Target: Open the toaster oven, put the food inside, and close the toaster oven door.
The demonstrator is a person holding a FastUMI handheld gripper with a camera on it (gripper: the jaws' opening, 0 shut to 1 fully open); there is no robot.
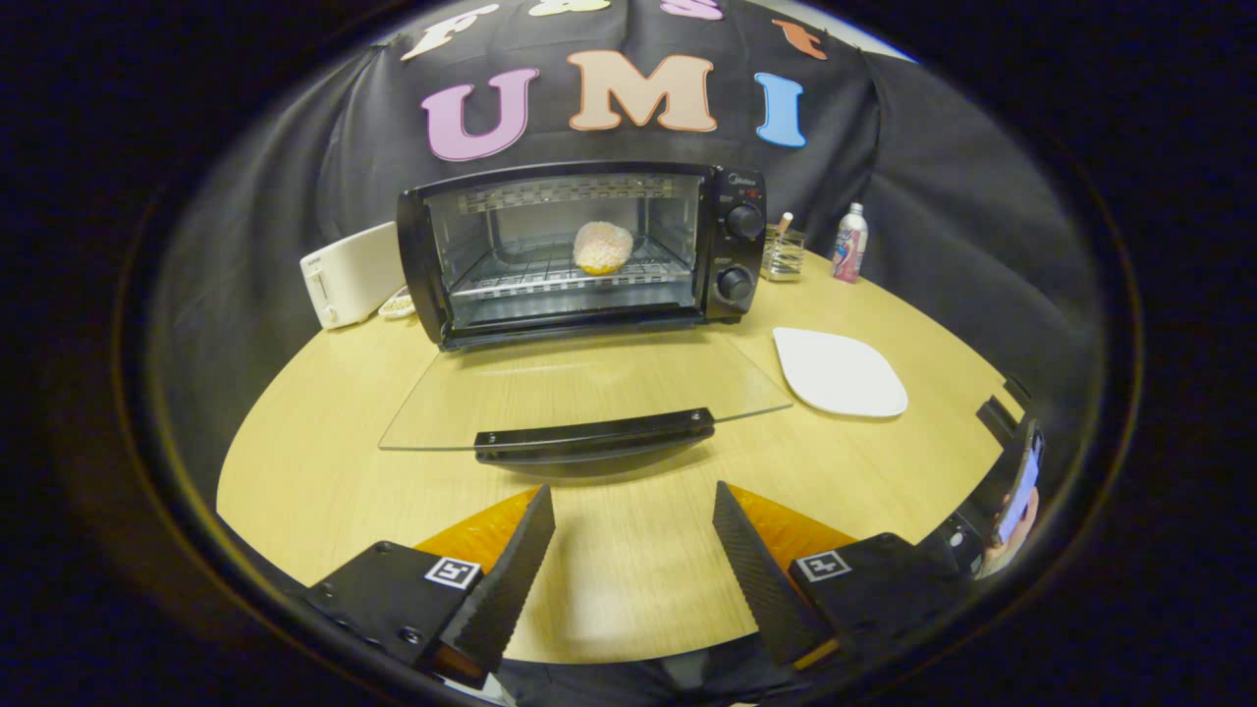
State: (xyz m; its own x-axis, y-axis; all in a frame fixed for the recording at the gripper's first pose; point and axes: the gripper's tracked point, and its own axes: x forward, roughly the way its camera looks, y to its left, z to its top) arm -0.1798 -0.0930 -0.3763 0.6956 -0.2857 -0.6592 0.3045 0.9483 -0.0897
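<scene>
A black toaster oven [732, 245] stands at the back of the wooden table [314, 471]. Its glass door [579, 388] lies folded down flat, with the black handle [594, 435] at its near edge. On the wire rack inside rests a round, pale bun-like piece of food [601, 246]. My gripper [633, 506] is open, with nothing between its fingers. The fingertips stand a short way in front of the door handle, apart from it.
An empty white plate [840, 373] lies to the right of the open door. A white toaster [349, 273] stands left of the oven. A glass holder [783, 252] and a small bottle [849, 243] stand behind the plate. A person's hand with a phone [1016, 501] is at the table's right edge.
</scene>
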